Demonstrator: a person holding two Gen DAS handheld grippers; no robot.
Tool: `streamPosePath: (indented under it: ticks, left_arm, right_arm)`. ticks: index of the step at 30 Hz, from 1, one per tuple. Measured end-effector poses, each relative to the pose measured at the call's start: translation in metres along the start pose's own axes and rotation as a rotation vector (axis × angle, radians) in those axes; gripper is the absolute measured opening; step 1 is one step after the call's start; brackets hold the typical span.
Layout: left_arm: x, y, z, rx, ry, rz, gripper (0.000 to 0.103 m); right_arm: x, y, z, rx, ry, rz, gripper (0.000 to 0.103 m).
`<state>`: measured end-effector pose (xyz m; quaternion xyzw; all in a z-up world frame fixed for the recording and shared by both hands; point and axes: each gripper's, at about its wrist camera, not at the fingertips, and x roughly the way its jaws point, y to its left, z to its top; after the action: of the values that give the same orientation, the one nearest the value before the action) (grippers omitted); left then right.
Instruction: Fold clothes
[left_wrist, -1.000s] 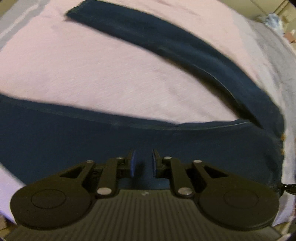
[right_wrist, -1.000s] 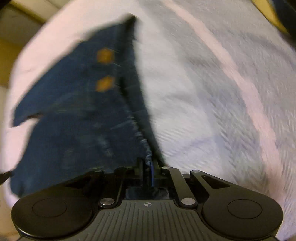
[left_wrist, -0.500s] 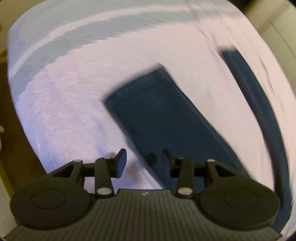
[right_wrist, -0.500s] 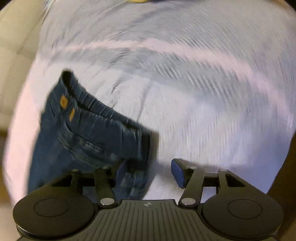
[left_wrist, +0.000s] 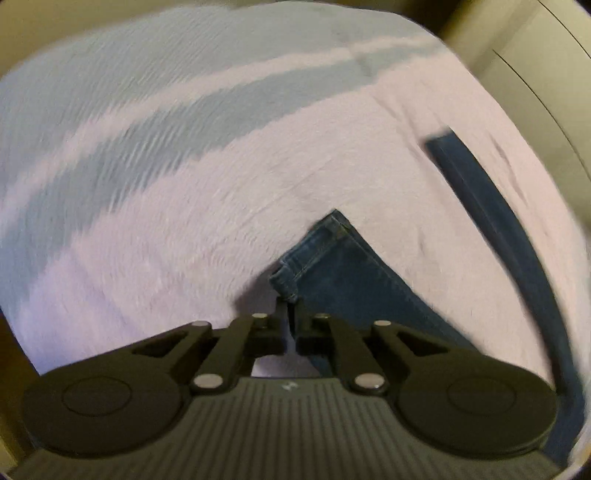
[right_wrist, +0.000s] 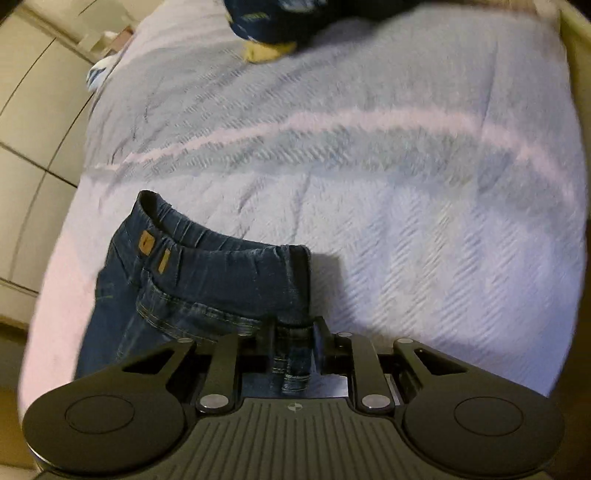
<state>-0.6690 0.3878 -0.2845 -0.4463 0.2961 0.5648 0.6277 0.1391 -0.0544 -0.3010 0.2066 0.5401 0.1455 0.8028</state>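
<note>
Dark blue denim jeans (right_wrist: 207, 280) lie on the pale lilac and grey-blue ribbed bedspread (right_wrist: 406, 206), waist end at my right, leg ends at my left.

Left gripper (left_wrist: 290, 314): jaws clamped tight, almost no gap. The corner of one hemmed trouser-leg cuff (left_wrist: 295, 269) sits right at the fingertips and is pinched there. That leg runs away from the gripper toward the lower right of the view, flat on the bedspread. The second leg (left_wrist: 491, 221) shows as a narrow dark band further right, apart from the first one, its end pointing toward the beige wall panel (left_wrist: 535, 92).

Right gripper (right_wrist: 293, 332): jaws closing, with the elastic waistband edge (right_wrist: 295, 280) and a stitched denim fold between the two fingers. Pads look to be on the fabric at both sides, so I count it as gripped. Two small tan leather tabs (right_wrist: 146, 242) sit on the waistband, left of my fingers. The waistband stands open and slightly lifted off the bedspread at its far end.

Far edge of the bed, right view: a dark navy patterned heap of cloth (right_wrist: 273, 18) with something yellow (right_wrist: 266, 51) under it, well apart from the jeans. Cream cupboard panels (right_wrist: 33, 110) left of the bed.

Both views are somewhat motion-blurred.
</note>
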Motion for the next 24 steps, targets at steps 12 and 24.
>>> streamPosePath:
  ticks: [12, 24]
  left_arm:
    - [-0.025, -0.046, 0.011, 0.455, -0.102, 0.347, 0.021]
    - [0.045, -0.052, 0.018, 0.187, 0.005, 0.307, 0.030]
  right_arm:
    - [-0.018, 0.101, -0.039, -0.713, -0.101, -0.253, 0.045]
    - [0.044, 0.083, -0.070, -0.882, 0.090, -0.119, 0.047]
